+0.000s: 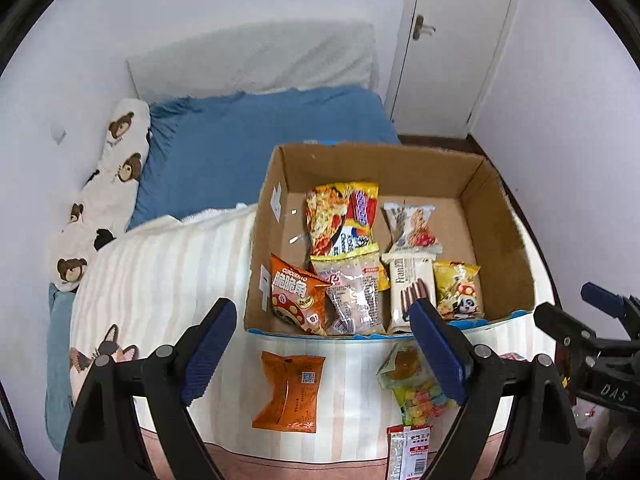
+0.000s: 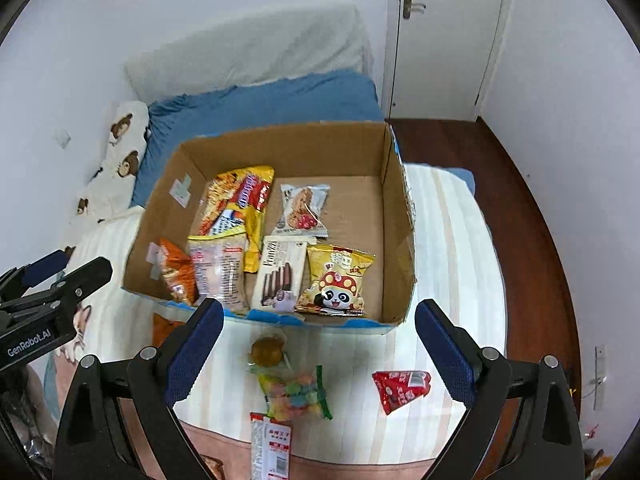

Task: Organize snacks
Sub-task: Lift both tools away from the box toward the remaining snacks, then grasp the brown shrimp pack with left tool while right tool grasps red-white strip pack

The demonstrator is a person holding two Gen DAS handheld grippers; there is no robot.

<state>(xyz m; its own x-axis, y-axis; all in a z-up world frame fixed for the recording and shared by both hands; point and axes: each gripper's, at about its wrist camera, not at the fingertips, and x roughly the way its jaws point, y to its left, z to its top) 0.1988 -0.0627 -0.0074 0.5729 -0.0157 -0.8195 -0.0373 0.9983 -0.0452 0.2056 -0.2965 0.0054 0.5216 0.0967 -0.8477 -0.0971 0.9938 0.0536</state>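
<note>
I see the box (image 1: 500, 240) on the bed (image 1: 168, 280) with six packets lying flat inside, toward its left and near side: a pizza bag (image 1: 340, 216), an oat bar (image 1: 412, 226), an orange chip bag (image 1: 296, 296), a clear packet (image 1: 354, 292), a wafer bar (image 1: 410, 280) with its long axis running front to back, and a panda bag (image 2: 338, 280). Outside, near the front wall, lie an orange packet (image 1: 290, 392), candy (image 2: 296, 394) and a red pouch (image 2: 402, 390). My left claw (image 1: 324, 360) and right claw (image 2: 320, 356) both gape empty above the bed.
</note>
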